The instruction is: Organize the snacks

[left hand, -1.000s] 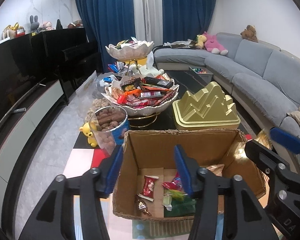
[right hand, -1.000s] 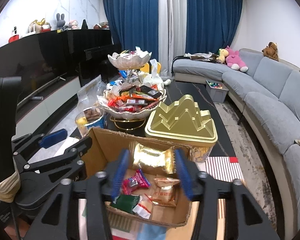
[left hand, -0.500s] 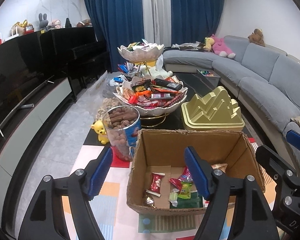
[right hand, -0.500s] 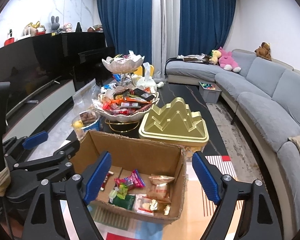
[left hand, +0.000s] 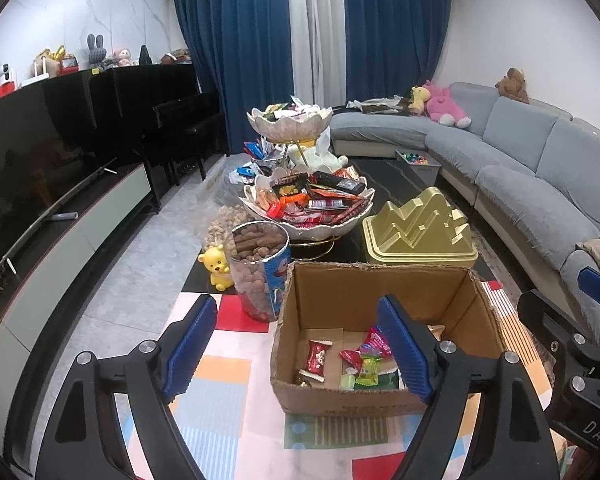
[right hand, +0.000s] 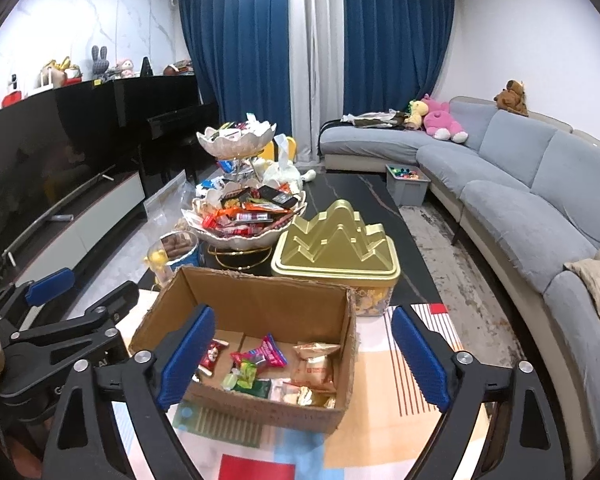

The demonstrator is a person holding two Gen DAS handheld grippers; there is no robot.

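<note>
An open cardboard box [left hand: 340, 292] [right hand: 260, 300] sits on the patterned table top. Several wrapped snacks lie in it: a red packet [left hand: 316, 360], a pink packet [right hand: 266, 354] and a gold packet [right hand: 314, 368]. My left gripper [left hand: 296, 350] hovers over the box's near left corner. Its jaws are opening and nothing is held between its blue pads [left hand: 188, 348]. My right gripper [right hand: 303, 360] hangs above the box's near edge. Its jaws are also opening wide and hold nothing, and its blue pads [right hand: 420, 356] stand outside the box walls.
Behind the box stand a two-tier shell bowl stand [left hand: 306, 208] heaped with snacks, a gold mountain-shaped tin [left hand: 418, 228], a clear jar of brown snacks [left hand: 258, 272] and a yellow bear figure [left hand: 216, 266]. A grey sofa [right hand: 520, 184] runs along the right, and a TV unit [left hand: 60, 232] along the left.
Both grippers have opened much wider and drawn back and up from the box. The gold packet that was between the right fingers now lies in the box.
</note>
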